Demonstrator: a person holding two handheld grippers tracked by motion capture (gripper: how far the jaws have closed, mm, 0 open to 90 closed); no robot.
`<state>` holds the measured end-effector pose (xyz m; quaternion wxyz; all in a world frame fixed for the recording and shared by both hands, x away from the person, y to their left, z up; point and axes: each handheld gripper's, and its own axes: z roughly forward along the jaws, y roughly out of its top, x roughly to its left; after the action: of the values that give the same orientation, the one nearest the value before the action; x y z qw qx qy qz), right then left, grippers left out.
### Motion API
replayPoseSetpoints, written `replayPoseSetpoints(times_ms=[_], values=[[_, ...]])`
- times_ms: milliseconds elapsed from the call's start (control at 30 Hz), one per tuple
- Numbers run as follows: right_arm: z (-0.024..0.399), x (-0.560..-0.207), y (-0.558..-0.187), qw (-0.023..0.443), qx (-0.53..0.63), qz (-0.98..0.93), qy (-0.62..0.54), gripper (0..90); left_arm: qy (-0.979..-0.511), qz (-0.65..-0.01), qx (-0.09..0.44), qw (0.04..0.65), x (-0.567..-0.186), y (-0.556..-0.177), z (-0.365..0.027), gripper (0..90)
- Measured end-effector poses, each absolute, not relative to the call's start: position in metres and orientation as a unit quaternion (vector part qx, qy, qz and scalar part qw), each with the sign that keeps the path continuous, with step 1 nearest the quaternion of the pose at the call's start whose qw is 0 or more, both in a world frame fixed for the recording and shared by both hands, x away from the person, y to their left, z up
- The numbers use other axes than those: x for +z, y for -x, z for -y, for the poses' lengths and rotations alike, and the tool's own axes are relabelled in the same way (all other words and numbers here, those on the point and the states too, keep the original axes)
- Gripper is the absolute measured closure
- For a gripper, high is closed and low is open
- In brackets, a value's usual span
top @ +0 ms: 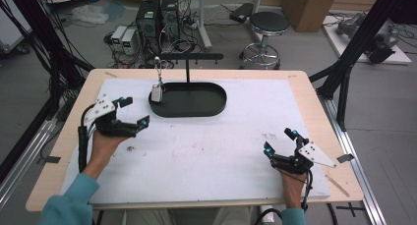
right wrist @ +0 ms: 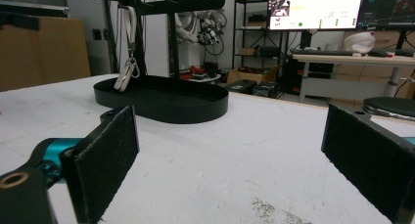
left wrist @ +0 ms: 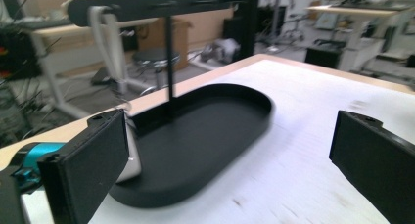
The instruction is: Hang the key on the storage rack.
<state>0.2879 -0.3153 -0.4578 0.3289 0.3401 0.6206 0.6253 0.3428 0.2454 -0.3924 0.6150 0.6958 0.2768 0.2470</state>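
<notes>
A black oval tray (top: 216,105) stands at the back middle of the white mat, and a post with a crossbar (top: 189,56) rises from it. From the bar's left end hangs a white strap with a metal clip and a small pale tag (top: 157,90); the tag's lower end rests by the tray's left rim. My left gripper (top: 134,111) hovers just left of the tray, open, nothing between its jaws. The left gripper view shows the tray (left wrist: 220,131) close ahead between the wide-apart jaws of that gripper (left wrist: 227,136). My right gripper (top: 279,141) rests open at the front right, with the strap (right wrist: 126,62) far ahead.
The white mat (top: 206,151) covers most of the wooden table (top: 314,107). Behind the table stand a round stool (top: 268,23), computer towers (top: 157,16) and a cardboard box (top: 310,4). Black frame posts flank both sides. A monitor (right wrist: 318,6) glows in the background.
</notes>
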Motion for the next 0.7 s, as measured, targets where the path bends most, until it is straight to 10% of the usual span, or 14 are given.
replayPoseSetpoints(times_ms=[700], values=[[0.315, -0.458, -0.288, 0.336, 0.623, -0.622, -0.335, 6.2, -0.644, -0.284, 0.279, 0.653, -0.457, -0.281, -0.278, 1.7]])
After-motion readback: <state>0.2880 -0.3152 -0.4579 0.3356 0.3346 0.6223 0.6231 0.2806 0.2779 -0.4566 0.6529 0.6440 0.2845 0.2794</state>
